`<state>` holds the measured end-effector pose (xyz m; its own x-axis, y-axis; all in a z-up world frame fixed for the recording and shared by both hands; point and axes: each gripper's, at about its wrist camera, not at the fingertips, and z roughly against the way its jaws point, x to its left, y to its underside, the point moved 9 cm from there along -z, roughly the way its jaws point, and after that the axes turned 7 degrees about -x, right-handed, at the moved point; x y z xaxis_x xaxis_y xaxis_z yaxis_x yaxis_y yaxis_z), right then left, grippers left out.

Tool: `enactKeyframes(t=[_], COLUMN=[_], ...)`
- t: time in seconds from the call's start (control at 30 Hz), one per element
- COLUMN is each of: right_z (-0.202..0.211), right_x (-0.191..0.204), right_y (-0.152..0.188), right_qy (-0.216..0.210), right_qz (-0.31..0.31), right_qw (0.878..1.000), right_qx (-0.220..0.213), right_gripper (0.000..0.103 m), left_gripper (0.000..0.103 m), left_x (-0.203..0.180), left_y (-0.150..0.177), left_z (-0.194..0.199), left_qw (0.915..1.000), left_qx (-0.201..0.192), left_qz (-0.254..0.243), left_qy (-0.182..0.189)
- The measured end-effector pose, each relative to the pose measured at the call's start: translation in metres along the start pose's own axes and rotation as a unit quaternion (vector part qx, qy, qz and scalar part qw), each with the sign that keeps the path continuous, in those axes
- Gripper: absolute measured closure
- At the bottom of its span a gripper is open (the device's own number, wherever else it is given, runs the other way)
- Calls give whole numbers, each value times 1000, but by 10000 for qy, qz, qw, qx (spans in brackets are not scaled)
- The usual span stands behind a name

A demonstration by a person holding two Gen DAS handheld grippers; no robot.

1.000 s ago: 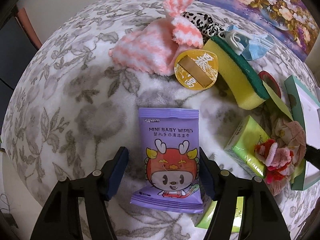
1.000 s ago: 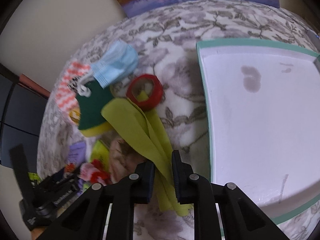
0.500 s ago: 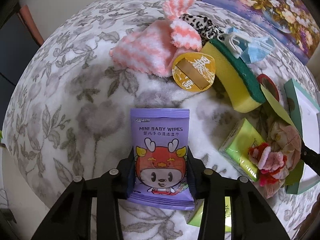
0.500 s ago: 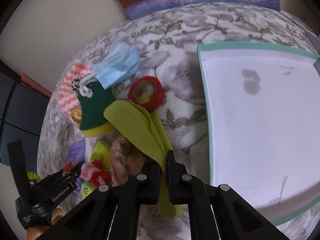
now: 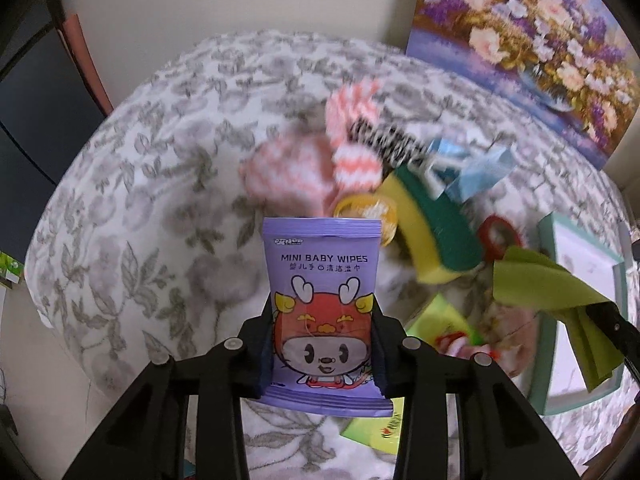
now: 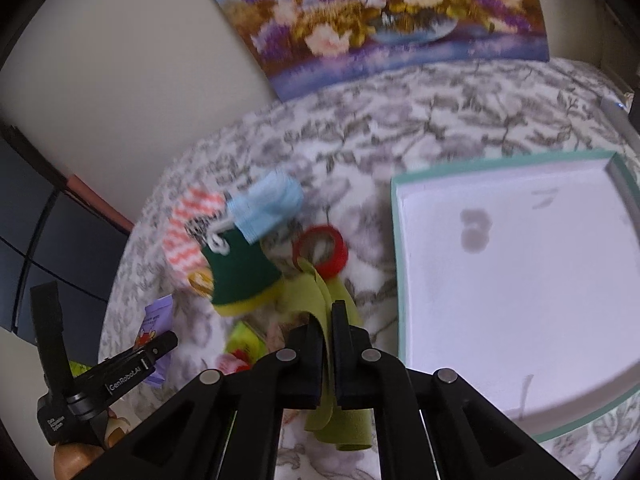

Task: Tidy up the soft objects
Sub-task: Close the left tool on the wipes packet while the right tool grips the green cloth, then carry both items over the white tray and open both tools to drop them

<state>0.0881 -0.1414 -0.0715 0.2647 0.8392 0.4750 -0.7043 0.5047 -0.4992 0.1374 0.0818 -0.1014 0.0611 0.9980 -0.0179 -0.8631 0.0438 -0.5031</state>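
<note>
A purple pack of mini baby wipes stands upright between the pads of my left gripper, lifted off the flowered blanket. The jaws are still closing on it and the pads press its sides. My right gripper is shut on a folded green cloth, which hangs from the jaws above the blanket. The left wrist view shows that cloth at the right edge. A shallow white box with a teal rim lies to the right of the right gripper.
Still on the blanket are a yellow-green sponge, a red tape ring, a blue face mask, a pink-white cloth, a round yellow packet and a green tissue pack. A flower painting leans on the wall.
The left jaws closed on the wipes pack and lifted it off the blanket. The right jaws shut on the green cloth and raised it. Both views rose.
</note>
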Motion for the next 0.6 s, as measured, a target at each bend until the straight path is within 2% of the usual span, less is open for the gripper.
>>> enactKeyframes(t=[0.33, 0.47, 0.6], right_z=[36, 59, 79], right_x=[-5, -21, -48], right_y=[-27, -45, -57], right_qy=[-152, -56, 127], right_qz=[-200, -353, -604], right_qw=[9983, 9950, 9904], right_qx=[-535, -928, -1233], right_gripper=[99, 99, 99], left_gripper=[63, 63, 63], left_x=[-38, -70, -117], left_y=[-27, -36, -40], left_z=[37, 48, 56], left_qw=[9988, 9975, 9951], left_qx=[-432, -558, -620], left_qz=[-108, -254, -548], left_qy=[208, 341, 541])
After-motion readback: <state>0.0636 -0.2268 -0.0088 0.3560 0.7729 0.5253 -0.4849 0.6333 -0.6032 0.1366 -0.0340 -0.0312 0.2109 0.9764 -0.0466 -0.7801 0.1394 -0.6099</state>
